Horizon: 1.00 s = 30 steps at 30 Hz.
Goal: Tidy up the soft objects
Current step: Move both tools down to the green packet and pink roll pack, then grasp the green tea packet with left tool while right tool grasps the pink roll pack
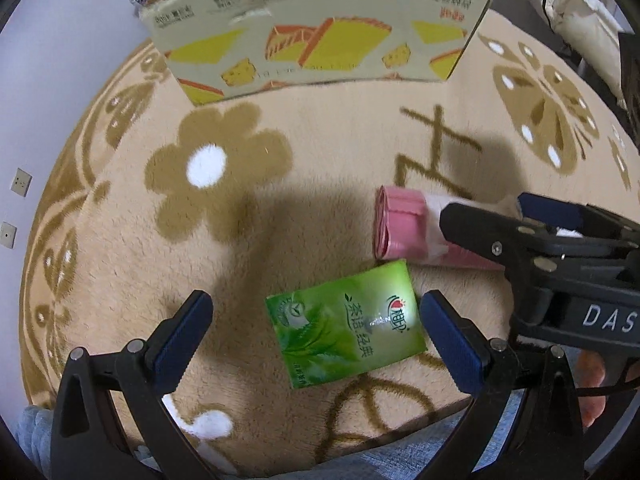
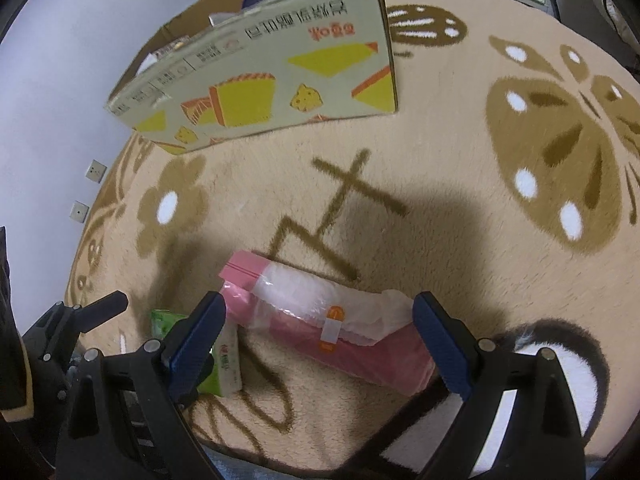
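Observation:
A green tissue pack (image 1: 347, 320) lies on the beige rug between the fingers of my open left gripper (image 1: 316, 334), nearer the right finger. A pink soft package (image 1: 400, 228) with a clear wrapper lies just beyond it. In the right wrist view the pink package (image 2: 320, 320) lies across the gap of my open right gripper (image 2: 318, 340), fingers at either side of it, apart from it. The green pack (image 2: 224, 356) shows partly behind that gripper's left finger. The right gripper (image 1: 520, 224) also shows in the left wrist view, over the pink package.
An open cardboard box (image 1: 316, 36) with yellow cake prints stands at the rug's far side, also in the right wrist view (image 2: 260, 76), with some items inside. A wall with sockets (image 1: 20, 182) is to the left. White bags (image 1: 576, 8) stand at the far right.

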Tool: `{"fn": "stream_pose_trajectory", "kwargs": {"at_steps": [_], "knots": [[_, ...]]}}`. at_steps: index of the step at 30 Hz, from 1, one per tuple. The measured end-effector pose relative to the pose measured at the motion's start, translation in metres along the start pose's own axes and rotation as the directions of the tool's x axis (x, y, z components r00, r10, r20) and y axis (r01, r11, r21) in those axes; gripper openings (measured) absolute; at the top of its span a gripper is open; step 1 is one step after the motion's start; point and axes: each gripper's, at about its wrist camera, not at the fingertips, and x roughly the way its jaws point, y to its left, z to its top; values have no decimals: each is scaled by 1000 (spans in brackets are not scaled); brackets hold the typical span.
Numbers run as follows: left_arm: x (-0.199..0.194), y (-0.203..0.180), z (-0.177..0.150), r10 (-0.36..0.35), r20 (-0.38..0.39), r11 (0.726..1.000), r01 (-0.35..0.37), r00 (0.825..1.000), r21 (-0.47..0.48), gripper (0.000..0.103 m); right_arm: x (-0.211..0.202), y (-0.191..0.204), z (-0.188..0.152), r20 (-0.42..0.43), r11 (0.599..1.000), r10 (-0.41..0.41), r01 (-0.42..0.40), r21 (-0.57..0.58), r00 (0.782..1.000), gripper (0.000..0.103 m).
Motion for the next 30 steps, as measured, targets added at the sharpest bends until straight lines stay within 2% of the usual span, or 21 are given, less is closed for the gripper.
{"fn": "stream_pose_trajectory", "kwargs": {"at_steps": [8, 14, 19, 22, 26, 30], "knots": [[13, 9, 1, -45, -41, 997, 42, 998, -61, 102, 11, 9, 2, -9, 999, -25, 25, -46, 1000, 99], [17, 9, 1, -60, -65, 997, 57, 996, -45, 102, 14, 11, 0, -25, 998, -25, 24, -59, 999, 99], [17, 5, 0, 4, -36, 1000, -5, 999, -11, 102, 19, 14, -2, -37, 997, -36, 34, -66, 999, 99], [22, 10, 0, 2, -53, 1000, -4, 999, -31, 102, 21, 14, -3, -47, 997, -36, 32, -70, 998, 99], [34, 13, -1, 65, -96, 997, -69, 993, -33, 101, 29, 15, -6, -74, 997, -47, 42, -72, 996, 97], [33, 17, 1, 58, -94, 997, -62, 994, -40, 98, 31, 19, -7, -74, 994, -67, 61, -88, 995, 95]]}}
